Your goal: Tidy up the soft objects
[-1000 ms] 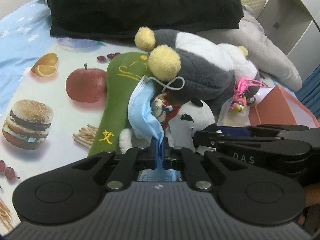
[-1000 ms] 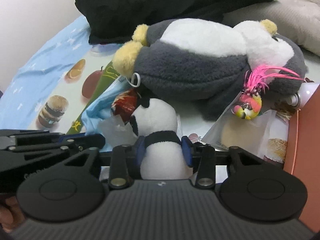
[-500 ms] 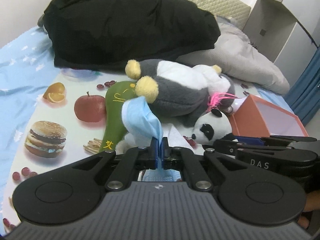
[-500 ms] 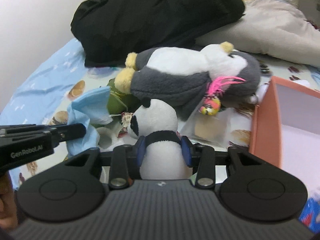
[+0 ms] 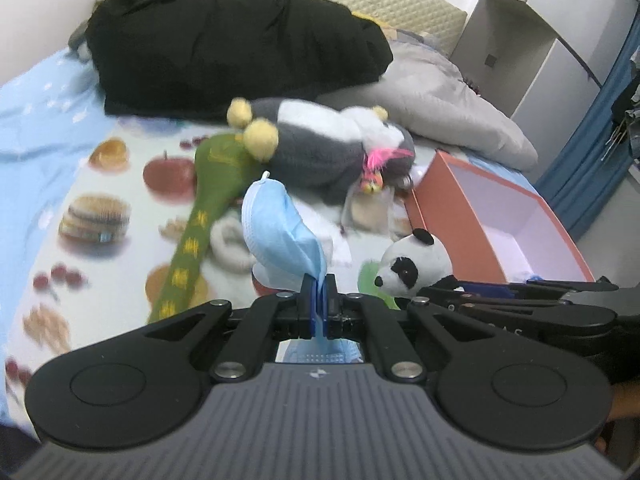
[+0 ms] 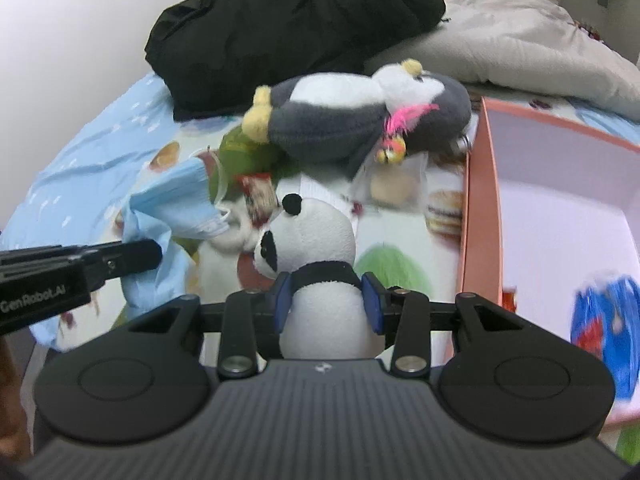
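My left gripper [image 5: 319,285] is shut on a blue face mask [image 5: 280,236], which also shows in the right wrist view [image 6: 176,208], and holds it above the bed. My right gripper [image 6: 327,292] is shut on a small panda plush [image 6: 320,256], held up left of an orange box [image 6: 480,216]; the panda [image 5: 416,260] and the box [image 5: 452,208] show in the left wrist view too. A big grey and white plush [image 5: 324,148] and a green plush [image 5: 208,196] lie on the food-print mat [image 5: 92,216].
A black garment pile [image 5: 224,40] and a grey pillow [image 5: 448,120] lie at the back of the bed. A pink-tufted small toy [image 5: 372,172] and a plastic bag sit by the big plush. The box holds a blue item [image 6: 604,320]. A shelf unit [image 5: 532,40] stands at the right.
Both grippers have risen and pulled back from the pile, carrying the mask and the panda. The right gripper has moved nearer the orange box, which fills more of its view.
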A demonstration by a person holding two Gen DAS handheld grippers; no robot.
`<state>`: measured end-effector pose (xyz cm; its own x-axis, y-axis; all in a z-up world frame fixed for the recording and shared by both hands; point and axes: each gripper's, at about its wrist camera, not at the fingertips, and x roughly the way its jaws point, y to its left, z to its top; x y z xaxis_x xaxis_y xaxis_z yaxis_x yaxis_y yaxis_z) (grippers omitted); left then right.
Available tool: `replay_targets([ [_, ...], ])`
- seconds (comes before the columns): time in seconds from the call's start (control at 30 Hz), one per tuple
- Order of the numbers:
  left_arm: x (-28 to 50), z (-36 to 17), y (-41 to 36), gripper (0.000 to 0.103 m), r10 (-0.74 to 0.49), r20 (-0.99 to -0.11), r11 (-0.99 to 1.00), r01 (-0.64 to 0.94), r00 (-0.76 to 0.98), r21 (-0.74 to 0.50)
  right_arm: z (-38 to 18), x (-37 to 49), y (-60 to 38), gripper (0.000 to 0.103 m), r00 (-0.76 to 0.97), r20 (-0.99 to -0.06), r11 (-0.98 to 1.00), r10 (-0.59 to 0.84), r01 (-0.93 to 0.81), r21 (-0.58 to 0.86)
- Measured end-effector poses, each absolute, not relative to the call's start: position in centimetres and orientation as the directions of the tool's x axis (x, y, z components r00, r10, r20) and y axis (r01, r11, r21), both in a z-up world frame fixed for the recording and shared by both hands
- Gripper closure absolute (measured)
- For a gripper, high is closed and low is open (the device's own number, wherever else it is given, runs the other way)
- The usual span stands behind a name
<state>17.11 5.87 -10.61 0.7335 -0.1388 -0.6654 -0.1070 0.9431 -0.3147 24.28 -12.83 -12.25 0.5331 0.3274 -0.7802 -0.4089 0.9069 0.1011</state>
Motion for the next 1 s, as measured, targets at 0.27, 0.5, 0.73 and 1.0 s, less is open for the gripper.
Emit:
replay_targets([
  [0.27,14.1,-14.9,6.7,0.099,-0.182,-0.736,0.931,-0.127,0.652,-0.342,-16.0,20.7,-13.7,0.061,0.472,-0.837,0.928,0.275,-0.357,0.103],
  [0.5,13.7,-17.4,8.1,0.090,-0.198,-0.797,0.927,-0.155,0.571,-0.342,-18.5,19.9,-13.5,0.061,0.449,-0.860,0.946,0.243,-0.305,0.108],
  [0.73,13.6,-17.4,8.7,0.052,-0.185,-0.806,0.945,-0.124,0.563,-0.303,-19.0,19.7,-13.5,0.058,0.459,-0.856,0.955,0.238,-0.271,0.121],
  [1.0,14.9,-17.3,7.6,0.045,-0.058,-0.804,0.993,-0.050,0.592,-0.109,-19.8,20.1,-13.2,0.058,0.454,-0.854,0.951,0.253,-0.277,0.134],
])
